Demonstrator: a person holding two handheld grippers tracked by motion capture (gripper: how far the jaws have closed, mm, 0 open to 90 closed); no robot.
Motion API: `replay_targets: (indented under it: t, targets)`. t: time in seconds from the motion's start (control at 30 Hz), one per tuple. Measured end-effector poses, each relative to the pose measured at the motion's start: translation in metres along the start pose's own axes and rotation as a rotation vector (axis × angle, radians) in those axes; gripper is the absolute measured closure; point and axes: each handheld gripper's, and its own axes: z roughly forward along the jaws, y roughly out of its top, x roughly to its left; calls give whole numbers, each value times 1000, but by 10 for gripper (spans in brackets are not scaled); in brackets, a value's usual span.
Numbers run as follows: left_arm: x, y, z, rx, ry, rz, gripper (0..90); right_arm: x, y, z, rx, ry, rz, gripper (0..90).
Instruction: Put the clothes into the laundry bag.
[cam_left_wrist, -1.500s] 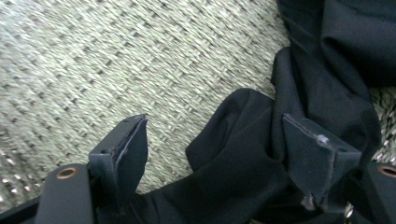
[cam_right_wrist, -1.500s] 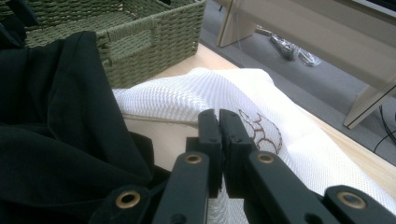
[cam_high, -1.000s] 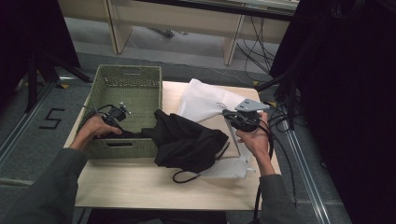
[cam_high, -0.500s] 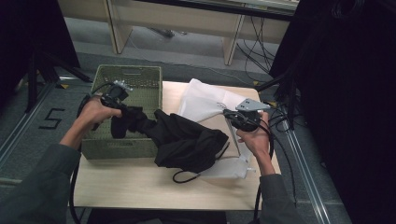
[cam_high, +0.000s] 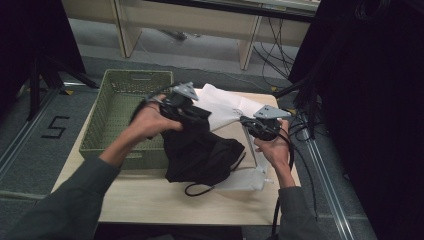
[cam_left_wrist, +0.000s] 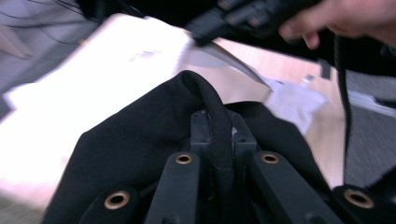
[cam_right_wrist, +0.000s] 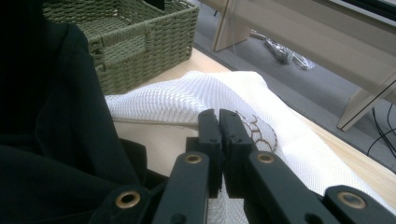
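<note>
On the table (cam_high: 150, 200): black garment (cam_high: 200, 152), a fold now clamped in the shut left claw (cam_high: 192, 112) and lifted up from beside the green basket (cam_high: 120, 100), likely ready for bagging; right claw (cam_right_wrist: 219, 122) shut on the white mesh bag (cam_right_wrist: 187, 105).

Left gripper (cam_high: 192, 112) raised over the table, fingers clamped together; right gripper (cam_high: 248, 121) low, fingers closed.

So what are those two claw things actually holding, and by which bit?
The left gripper pinches a fold of the black garment. The right gripper is shut on the white mesh bag at its edge.
</note>
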Motion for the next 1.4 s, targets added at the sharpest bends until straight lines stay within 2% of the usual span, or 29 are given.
replay_targets:
  t: [0.03,0.13,0.27,0.3,0.33,0.4,0.43,0.5,0.57,0.63,0.67,0.73,0.77,0.8,0.83,0.87,0.9,0.97,1.03,1.07,1.13,1.23,1.27,1.33,1.37,1.4]
  targets:
    - [-2,0,15,26,-20,7,839,-1,0,0,-3,2,-7,892]
    - [-7,-4,49,64,-48,-18,838,0,1,-1,-14,-4,0,892]
    - [-7,-12,91,94,-71,-73,835,0,0,-1,-14,-3,7,892]
    - [-6,-14,99,93,-66,-88,834,0,1,0,-13,9,-1,892]
    - [-6,-16,107,94,-68,-101,834,0,1,-1,-16,-3,-14,892]
    - [-2,-19,119,103,-58,-102,833,0,1,-1,-24,-11,-18,892]
    - [-1,-20,127,98,-42,-116,833,-1,2,-1,-15,0,-33,892]
    - [2,-22,136,100,-12,-122,830,2,2,-1,-11,10,-13,893]
    - [7,-23,145,108,14,-130,827,2,2,-1,0,15,-16,893]
    - [8,-25,157,68,17,-212,805,3,2,-1,6,18,-11,893]
    - [8,-25,158,76,9,-209,771,3,1,0,-2,7,-12,893]
    - [8,-23,149,116,3,-147,668,0,0,0,-22,-2,-23,893]
    - [5,-21,144,91,11,-166,595,0,-1,0,-18,3,-18,893]
    - [5,-19,135,106,5,-127,445,-2,-2,0,-19,0,-16,893]
    - [1,-16,127,65,-1,-153,445,-2,-2,0,-19,0,-16,893]
    - [1,-14,116,51,-3,-154,358,-2,-2,-1,-17,-5,-10,893]
    - [1,-12,104,42,8,-152,358,-2,-2,-1,-17,-5,-10,893]
    - [7,-11,77,63,31,-91,306,0,-2,-2,-6,2,6,892]
    - [15,-13,53,74,95,-76,292,-1,-1,-2,-8,3,-14,892]
    - [20,-16,43,61,142,-100,290,-1,-1,-2,-9,0,-16,892]
    - [36,-25,20,87,231,-138,292,-1,-1,-1,-15,-6,-22,892]
    - [54,-41,3,92,317,-225,301,-1,-1,-2,-5,3,-14,892]
    - [58,-48,0,107,343,-237,301,-1,-1,-1,-12,-3,-12,892]
    - [68,-61,0,163,357,-265,303,-1,-1,-1,-1,4,-11,892]
    - [71,-68,2,171,373,-283,305,0,-1,0,-14,-6,-10,892]
    - [74,-73,5,188,370,-302,315,0,-1,0,-13,-9,-10,892]
